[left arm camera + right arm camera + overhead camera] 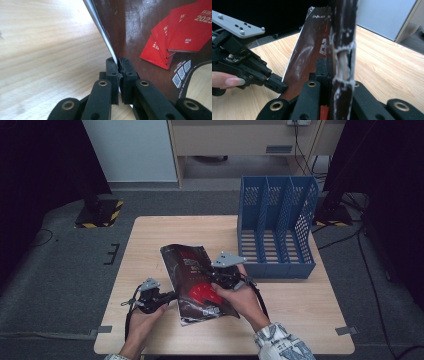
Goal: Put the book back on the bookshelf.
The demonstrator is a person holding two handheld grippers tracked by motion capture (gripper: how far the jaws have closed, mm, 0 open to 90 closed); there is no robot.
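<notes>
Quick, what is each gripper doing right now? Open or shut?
Left gripper: shut on the edge of the dark booklet.
Right gripper: shut on the same booklet, on its worn edge.

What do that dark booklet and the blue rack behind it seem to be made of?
The booklet looks like glossy coated paper: its cover shines under the light and thin white page edges show. The blue rack seems to be moulded plastic, matt, with perforated walls and a slotted floor, though painted metal cannot be ruled out.
</notes>
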